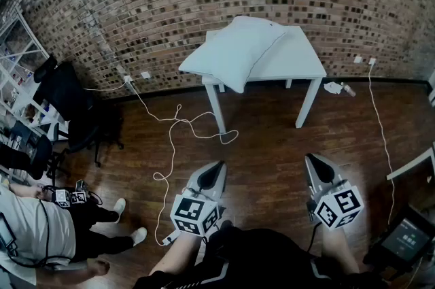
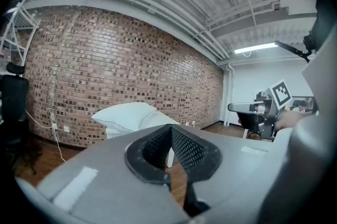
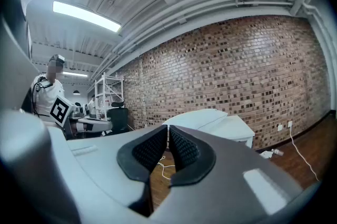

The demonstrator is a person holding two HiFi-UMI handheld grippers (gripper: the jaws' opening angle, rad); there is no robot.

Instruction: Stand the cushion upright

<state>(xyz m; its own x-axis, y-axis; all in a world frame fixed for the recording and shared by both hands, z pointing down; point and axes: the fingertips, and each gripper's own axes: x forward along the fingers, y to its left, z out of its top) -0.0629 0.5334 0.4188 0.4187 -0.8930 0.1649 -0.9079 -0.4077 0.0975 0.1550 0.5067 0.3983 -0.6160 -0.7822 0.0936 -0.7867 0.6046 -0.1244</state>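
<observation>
A white cushion (image 1: 234,51) lies flat on the left part of a small white table (image 1: 299,60) against the brick wall, one corner hanging over the table's front left edge. It also shows ahead in the left gripper view as the cushion (image 2: 124,114) and in the right gripper view as the cushion (image 3: 202,117). My left gripper (image 1: 216,168) and right gripper (image 1: 314,162) are held low over the wooden floor, well short of the table, both shut with nothing between the jaws.
A white cable (image 1: 173,138) snakes across the floor from a wall socket toward the table leg. A black office chair (image 1: 68,100) and a white shelf stand at the left. A seated person (image 1: 41,230) is at the lower left. Another cable (image 1: 380,124) runs along the right.
</observation>
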